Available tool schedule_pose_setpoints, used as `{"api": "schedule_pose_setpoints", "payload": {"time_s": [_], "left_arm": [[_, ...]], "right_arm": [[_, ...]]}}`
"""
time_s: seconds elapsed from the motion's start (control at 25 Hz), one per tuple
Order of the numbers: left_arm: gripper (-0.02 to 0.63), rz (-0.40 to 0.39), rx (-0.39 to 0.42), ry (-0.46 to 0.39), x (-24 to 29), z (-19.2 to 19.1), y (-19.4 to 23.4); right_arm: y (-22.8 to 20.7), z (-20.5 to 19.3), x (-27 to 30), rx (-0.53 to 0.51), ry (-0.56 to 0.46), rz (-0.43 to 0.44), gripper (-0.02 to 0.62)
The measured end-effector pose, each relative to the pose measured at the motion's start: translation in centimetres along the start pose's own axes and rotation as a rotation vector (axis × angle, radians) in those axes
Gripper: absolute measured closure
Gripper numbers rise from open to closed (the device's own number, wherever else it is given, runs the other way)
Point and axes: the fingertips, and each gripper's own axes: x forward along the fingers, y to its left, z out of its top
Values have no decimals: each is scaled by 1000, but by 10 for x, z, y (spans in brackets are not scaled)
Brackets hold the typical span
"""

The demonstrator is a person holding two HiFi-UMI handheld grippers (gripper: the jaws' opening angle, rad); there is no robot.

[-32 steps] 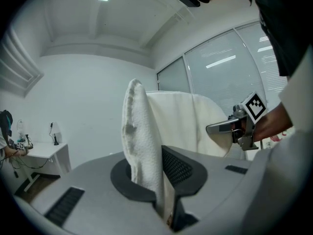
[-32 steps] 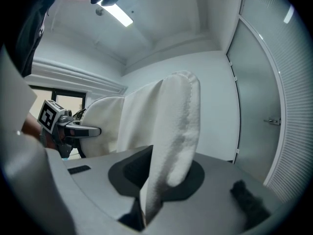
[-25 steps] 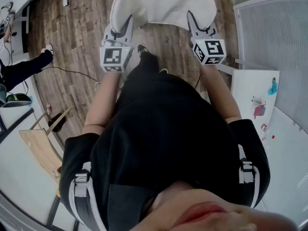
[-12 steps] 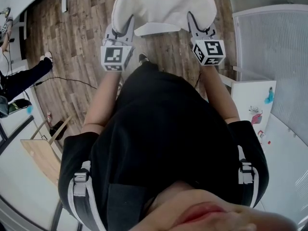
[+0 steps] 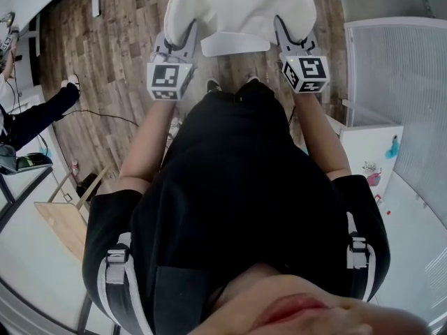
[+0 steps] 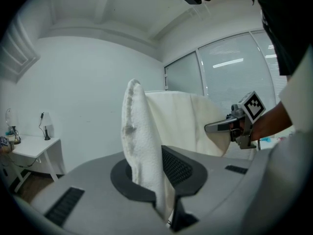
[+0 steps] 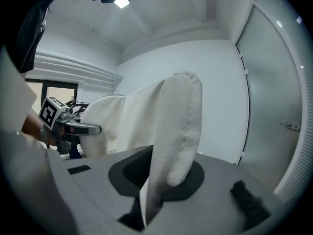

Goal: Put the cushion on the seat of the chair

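Observation:
A white fluffy cushion (image 5: 237,9) hangs in the air in front of the person, held by its two near corners. My left gripper (image 5: 178,39) is shut on its left corner, and the fabric (image 6: 142,151) stands up between the jaws in the left gripper view. My right gripper (image 5: 288,37) is shut on the right corner, with the fabric (image 7: 173,146) pinched between its jaws. A white seat edge (image 5: 234,44) of the chair shows just under the cushion. Each gripper view shows the other gripper across the cushion.
Wooden floor (image 5: 119,47) lies below. A white ribbed panel (image 5: 398,75) stands at the right, with a white table (image 5: 377,155) holding small items. A seated person's leg (image 5: 38,114) is at the left, beside a wooden stool (image 5: 59,218).
Both grippers and the cushion have moved forward together over the floor. The white seat edge has come into view beneath the cushion.

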Motion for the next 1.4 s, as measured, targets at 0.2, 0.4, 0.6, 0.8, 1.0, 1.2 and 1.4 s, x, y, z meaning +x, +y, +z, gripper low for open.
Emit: {"api": "schedule_pose_setpoints", "payload": {"time_s": [0.2,0.4,0.6,0.8,1.0,1.2,1.4], "left_arm": [[551,29,-18,36,33,-10,10],[549,74,-40,74,68,-17,9],[549,122,-62,127,105,-33,11],[549,162,-98,208,138,-63,15],[549,192,-120,278,160,-104,24],[549,157,-170,347,183,-158,34],[549,115,-217,418,200,-226,44]], "right_arm": [[-24,-9,30,-5,25,44,545],[-56,-20,56,-6,45,96,545],[-88,-36,86,-7,79,157,545],[-109,-70,118,17,140,218,545],[-113,-111,143,38,194,254,545],[-117,-164,173,55,274,257,545],[-113,-228,201,79,357,262,543]]}}
